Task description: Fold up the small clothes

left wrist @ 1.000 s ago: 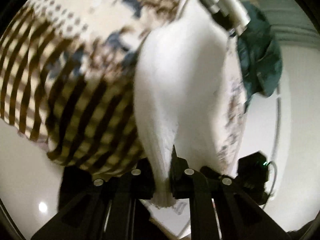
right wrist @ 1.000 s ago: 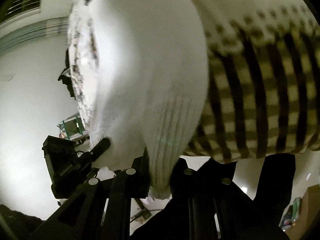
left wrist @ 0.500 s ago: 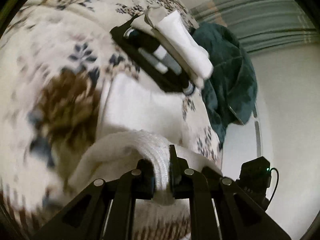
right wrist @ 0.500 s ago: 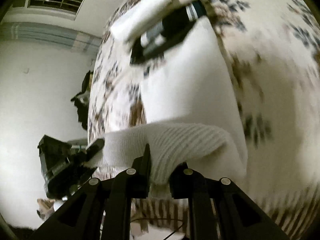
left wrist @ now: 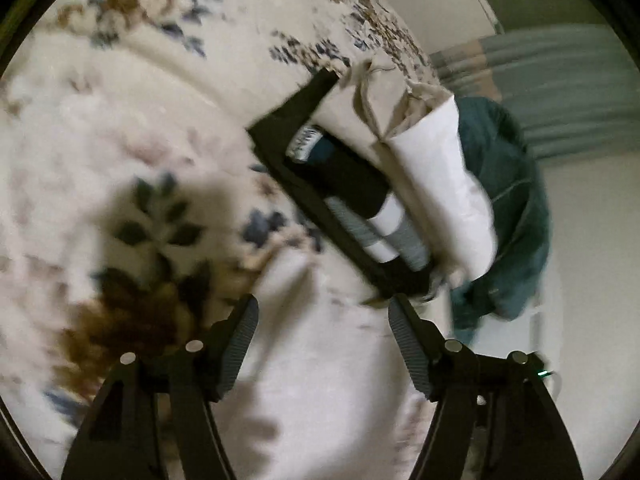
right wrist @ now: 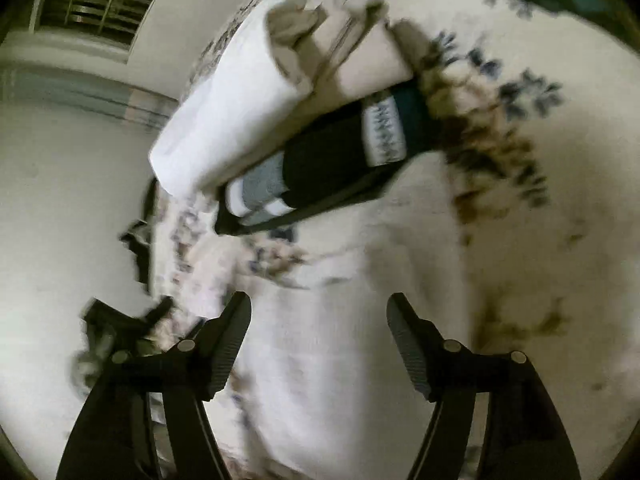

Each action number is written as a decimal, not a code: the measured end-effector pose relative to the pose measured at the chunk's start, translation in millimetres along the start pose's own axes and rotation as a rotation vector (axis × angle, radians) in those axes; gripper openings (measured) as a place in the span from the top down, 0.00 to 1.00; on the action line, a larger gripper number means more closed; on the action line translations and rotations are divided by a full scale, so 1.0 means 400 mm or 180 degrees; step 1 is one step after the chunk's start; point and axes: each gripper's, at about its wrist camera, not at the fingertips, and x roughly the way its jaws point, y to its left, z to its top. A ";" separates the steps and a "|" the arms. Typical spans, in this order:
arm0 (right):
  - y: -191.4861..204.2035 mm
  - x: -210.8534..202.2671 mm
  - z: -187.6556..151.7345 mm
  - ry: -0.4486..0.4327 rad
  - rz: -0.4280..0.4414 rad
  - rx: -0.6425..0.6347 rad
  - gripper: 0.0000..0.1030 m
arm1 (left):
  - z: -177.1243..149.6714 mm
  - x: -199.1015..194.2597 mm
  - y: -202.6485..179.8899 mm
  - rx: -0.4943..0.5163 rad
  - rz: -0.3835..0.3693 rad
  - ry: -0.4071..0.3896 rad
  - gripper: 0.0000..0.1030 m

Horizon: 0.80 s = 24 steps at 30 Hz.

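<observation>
Both the left gripper (left wrist: 322,316) and the right gripper (right wrist: 319,314) gape wide, released, above the white sweater (left wrist: 320,380) (blurred) on the floral bedspread (left wrist: 120,120).

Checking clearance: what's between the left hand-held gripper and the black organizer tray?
In the left wrist view, only white garment and floral bedspread separate left hand-held gripper from black organizer tray.

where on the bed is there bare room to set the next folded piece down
Free patch: the floral bedspread on the far side of the white garment, running up to the long side of the black organizer. Crowded: the organizer itself, packed with rolled socks, with a white folded stack and teal cloth pressed against its other side.
</observation>
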 end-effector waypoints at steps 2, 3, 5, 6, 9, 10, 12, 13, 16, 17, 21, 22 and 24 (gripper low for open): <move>-0.022 0.016 -0.024 0.0126 -0.0206 -0.0063 0.30 | -0.027 0.012 -0.008 0.0251 0.0217 0.0098 0.36; -0.033 0.032 -0.034 0.0199 -0.0244 -0.0078 0.30 | -0.044 0.029 -0.010 0.0369 0.0325 0.0184 0.36; -0.049 0.061 -0.042 0.0307 -0.0270 -0.0077 0.37 | -0.068 0.069 -0.013 0.0487 0.0417 0.0313 0.37; -0.054 0.080 -0.044 0.0338 -0.0235 -0.0076 0.57 | -0.072 0.095 -0.014 0.0530 0.0424 0.0367 0.39; -0.057 0.116 -0.028 0.0318 -0.0226 -0.0016 0.89 | -0.070 0.165 -0.038 0.0729 0.0501 0.0398 0.86; -0.056 0.114 -0.024 0.0255 -0.0223 -0.0011 0.91 | -0.063 0.182 -0.050 0.0827 0.0582 0.0364 0.93; -0.054 0.101 -0.012 0.0139 -0.0180 0.0038 0.92 | -0.049 0.179 -0.067 0.0864 0.0553 0.0258 0.94; -0.051 0.088 -0.008 0.0072 -0.0169 0.0066 0.93 | -0.042 0.165 -0.079 0.0885 0.0544 0.0188 0.94; -0.038 0.047 0.005 -0.0149 -0.0279 0.0000 0.93 | -0.016 0.145 -0.093 0.0904 0.0501 0.0050 0.94; -0.036 0.037 0.012 -0.0218 -0.0329 -0.0015 0.93 | 0.001 0.156 -0.085 0.0882 0.0524 0.0078 0.94; -0.066 0.105 0.052 0.0025 -0.0571 0.0095 0.93 | 0.049 0.263 -0.002 0.0450 0.0526 0.0560 0.86; -0.076 0.139 0.061 0.0226 -0.0644 0.0116 0.92 | 0.053 0.263 0.008 0.0358 0.0480 0.0616 0.83; -0.081 0.143 0.064 0.0332 -0.0642 0.0138 0.83 | 0.049 0.212 0.012 0.0355 0.0435 0.0533 0.67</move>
